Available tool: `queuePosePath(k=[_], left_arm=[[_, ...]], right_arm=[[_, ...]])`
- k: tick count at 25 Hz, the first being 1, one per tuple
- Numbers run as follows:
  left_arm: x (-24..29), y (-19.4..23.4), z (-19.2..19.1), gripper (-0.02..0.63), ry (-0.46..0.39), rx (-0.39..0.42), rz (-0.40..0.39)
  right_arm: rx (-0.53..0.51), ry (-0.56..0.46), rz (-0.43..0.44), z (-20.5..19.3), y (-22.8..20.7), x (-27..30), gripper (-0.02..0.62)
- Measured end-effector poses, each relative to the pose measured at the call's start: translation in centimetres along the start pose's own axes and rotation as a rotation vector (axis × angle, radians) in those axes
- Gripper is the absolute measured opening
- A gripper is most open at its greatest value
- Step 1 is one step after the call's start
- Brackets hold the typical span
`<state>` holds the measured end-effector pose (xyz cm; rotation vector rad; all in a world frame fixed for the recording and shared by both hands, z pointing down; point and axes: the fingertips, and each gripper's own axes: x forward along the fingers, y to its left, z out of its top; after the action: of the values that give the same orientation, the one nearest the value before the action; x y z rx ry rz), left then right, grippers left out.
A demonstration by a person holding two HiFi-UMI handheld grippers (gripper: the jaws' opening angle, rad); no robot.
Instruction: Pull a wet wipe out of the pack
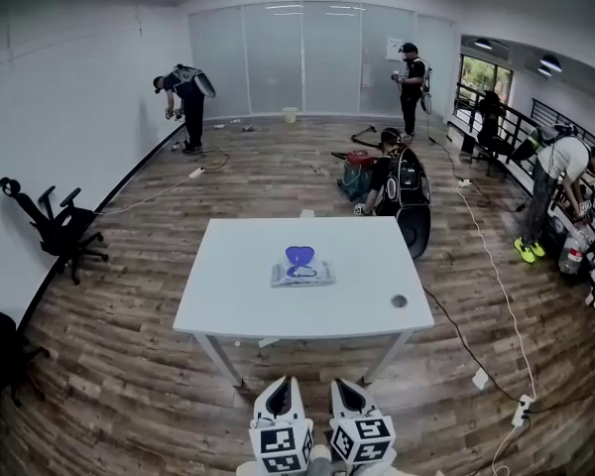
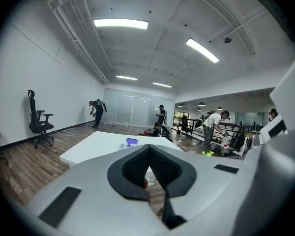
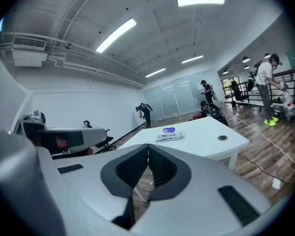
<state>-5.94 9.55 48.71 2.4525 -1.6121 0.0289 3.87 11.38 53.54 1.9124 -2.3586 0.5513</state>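
A flat wet wipe pack (image 1: pixel 301 272) with a raised blue-purple flap lies in the middle of the white table (image 1: pixel 238 305); it also shows as the pack (image 3: pixel 169 136) in the right gripper view and small as the pack (image 2: pixel 130 143) in the left gripper view. My left gripper (image 1: pixel 283 399) and right gripper (image 1: pixel 350 397) hang side by side over the floor, short of the table's near edge. In each gripper view the two jaws meet at the tips with nothing between them: left gripper (image 2: pixel 148 148), right gripper (image 3: pixel 148 147).
A round dark hole (image 1: pixel 399 301) sits near the table's right front corner. Office chairs (image 1: pixel 58 228) stand at the left wall. A person (image 1: pixel 397 181) sits on the floor beyond the table, others stand at the far wall and right railing. Cables (image 1: pixel 496 296) run across the wood floor.
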Motion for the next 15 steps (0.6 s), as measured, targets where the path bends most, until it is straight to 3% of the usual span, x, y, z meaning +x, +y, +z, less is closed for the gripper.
queuePosePath(k=[15], left_arm=[[7.9,-2.5,-0.2,0.000,0.023,0.015,-0.019]], right_arm=[[0.027,0.012,-0.019,1.9,-6.6,4.8,0.009]])
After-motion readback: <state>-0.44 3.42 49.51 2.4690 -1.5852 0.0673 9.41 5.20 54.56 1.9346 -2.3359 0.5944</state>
